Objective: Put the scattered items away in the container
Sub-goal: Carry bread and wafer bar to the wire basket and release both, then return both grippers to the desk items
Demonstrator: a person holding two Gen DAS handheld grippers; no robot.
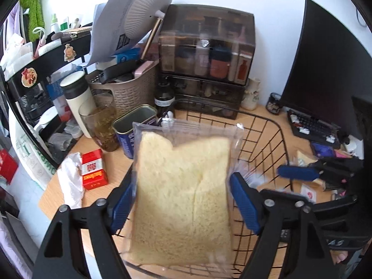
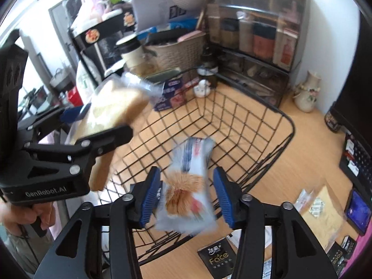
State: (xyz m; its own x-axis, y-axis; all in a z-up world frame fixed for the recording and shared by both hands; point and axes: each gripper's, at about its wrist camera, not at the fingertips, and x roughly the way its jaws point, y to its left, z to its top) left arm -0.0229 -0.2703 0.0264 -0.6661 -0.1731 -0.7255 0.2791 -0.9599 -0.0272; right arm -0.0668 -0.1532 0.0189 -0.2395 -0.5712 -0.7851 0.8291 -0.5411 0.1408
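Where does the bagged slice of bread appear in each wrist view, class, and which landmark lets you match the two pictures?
Left wrist view: bagged slice of bread, centre, filling the space between the left gripper's blue pads.
Right wrist view: same bread, left of centre, in the other gripper.
Shared landmark: black wire basket.

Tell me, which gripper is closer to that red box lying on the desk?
Left. The left gripper, holding bagged bread, sits just beside the red box; the right gripper is across the wire basket.
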